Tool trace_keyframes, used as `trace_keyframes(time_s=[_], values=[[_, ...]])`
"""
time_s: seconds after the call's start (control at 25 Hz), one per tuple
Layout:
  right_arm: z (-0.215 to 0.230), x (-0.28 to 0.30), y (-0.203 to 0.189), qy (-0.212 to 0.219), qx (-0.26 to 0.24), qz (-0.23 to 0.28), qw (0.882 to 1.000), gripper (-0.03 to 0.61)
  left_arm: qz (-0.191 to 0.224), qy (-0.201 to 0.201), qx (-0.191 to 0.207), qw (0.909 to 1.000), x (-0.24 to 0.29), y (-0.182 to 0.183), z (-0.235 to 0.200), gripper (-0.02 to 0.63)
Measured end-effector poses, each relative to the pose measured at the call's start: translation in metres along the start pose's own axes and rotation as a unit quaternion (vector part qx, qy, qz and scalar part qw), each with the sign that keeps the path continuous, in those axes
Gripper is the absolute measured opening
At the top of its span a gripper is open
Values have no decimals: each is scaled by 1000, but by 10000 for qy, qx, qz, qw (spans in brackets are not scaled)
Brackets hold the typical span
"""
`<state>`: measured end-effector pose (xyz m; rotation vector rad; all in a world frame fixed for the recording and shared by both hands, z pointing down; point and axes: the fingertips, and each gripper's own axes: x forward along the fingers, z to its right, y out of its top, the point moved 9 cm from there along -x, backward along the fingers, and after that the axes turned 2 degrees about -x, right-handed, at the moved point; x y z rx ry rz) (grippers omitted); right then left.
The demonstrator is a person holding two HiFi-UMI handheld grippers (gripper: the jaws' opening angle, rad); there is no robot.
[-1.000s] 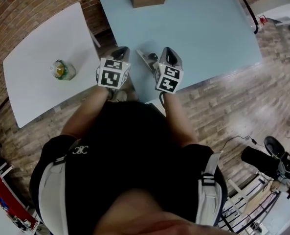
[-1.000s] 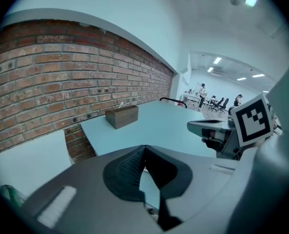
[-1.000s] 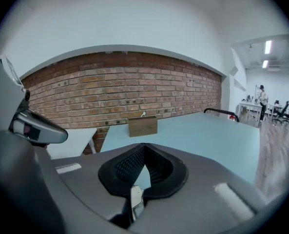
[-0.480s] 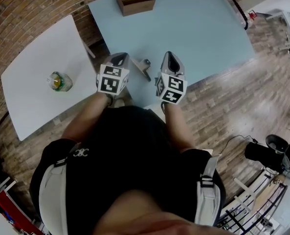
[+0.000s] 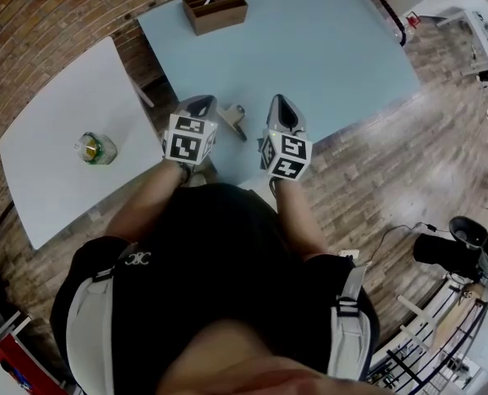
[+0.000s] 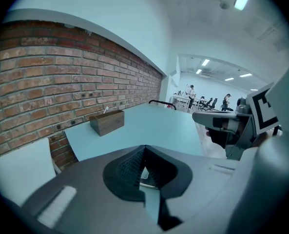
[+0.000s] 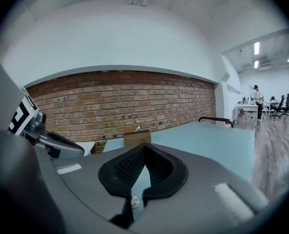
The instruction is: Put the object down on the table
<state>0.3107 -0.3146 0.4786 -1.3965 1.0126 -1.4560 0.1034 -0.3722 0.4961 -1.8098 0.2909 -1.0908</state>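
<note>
Object [image 5: 232, 117] lies on desk [image 5: 326, 48], just right of left hand-held gripper [image 5: 197, 102], farther from right hand-held gripper [image 5: 279, 100]; long axis slanted across the gap. Both pairs of jaws closed, holding nothing.

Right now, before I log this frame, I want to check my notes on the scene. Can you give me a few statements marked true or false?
The wooden box stands on the blue table: true.
The small jar sits on the blue table: false, it is on the white table.
The right gripper has its jaws wide apart: false, they are together with nothing between them.
A brick wall runs behind the blue table: true.
</note>
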Motion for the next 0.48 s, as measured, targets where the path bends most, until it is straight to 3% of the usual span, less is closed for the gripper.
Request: trace_keyframes(time_s=[0.48], values=[[7, 2, -6, -59, 88, -92, 9999, 14, -49, -166, 101, 9998, 12, 9, 5, 0]])
